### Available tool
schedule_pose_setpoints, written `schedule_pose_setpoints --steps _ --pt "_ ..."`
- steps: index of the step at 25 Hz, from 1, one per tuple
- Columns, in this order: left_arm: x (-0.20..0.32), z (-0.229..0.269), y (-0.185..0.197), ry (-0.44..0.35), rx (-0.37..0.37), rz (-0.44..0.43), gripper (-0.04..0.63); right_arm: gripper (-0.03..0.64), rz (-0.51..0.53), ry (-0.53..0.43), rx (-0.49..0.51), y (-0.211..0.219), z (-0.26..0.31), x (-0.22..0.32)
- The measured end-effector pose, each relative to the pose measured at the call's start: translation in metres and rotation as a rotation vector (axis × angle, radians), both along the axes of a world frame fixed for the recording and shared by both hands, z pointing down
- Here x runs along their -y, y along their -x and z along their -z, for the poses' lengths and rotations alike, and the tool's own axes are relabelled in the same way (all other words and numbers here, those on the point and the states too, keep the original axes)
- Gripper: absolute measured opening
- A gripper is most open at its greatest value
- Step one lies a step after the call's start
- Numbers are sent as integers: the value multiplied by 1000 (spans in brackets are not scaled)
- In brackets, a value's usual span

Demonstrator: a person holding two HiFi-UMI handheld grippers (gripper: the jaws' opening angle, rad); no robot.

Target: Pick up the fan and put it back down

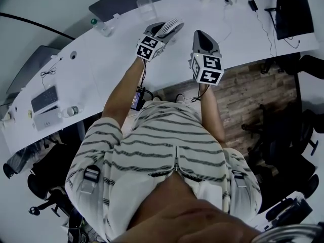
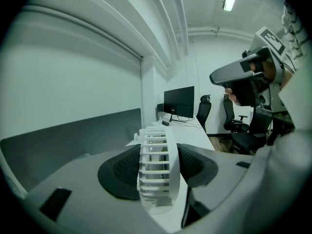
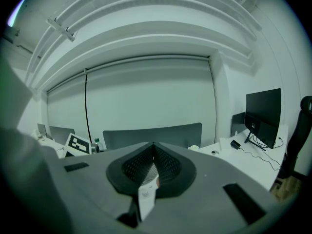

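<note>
While poised over the desk [image 1: 111,65], the fan [image 2: 156,145] is clamped edge-on between the widely spread left tongs [image 2: 158,172].
The right tongs [image 3: 152,167] are pressed together nearby, with nothing gripped.

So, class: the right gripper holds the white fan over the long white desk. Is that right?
No. The left gripper holds the fan, not the right gripper; the left gripper view shows its pads clamped on the fan's white grille. The rest stands: the fan is over the long white desk.
</note>
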State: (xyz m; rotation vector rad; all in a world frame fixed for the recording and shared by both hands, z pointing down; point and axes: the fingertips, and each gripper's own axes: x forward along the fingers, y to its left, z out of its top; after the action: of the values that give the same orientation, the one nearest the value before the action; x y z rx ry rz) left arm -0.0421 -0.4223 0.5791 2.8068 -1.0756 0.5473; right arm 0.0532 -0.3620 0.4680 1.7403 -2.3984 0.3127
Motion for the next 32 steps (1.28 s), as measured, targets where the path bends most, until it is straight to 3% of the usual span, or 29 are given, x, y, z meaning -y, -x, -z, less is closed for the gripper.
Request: schedule_pose_setpoints --steps 9,17,22,32 --pt "24 -49 -8 68 35 -80 224 12 -17 13 -12 -5 -6 5" --pt "38 -72 1 156 -56 -63 224 11 -18 22 -10 -12 -10 9" --pt "27 -93 12 182 58 -144 225 11 -14 22 -12 -13 -12 12" --pt "28 -116 28 184 307 -136 229 11 20 36 -13 -5 -17 12"
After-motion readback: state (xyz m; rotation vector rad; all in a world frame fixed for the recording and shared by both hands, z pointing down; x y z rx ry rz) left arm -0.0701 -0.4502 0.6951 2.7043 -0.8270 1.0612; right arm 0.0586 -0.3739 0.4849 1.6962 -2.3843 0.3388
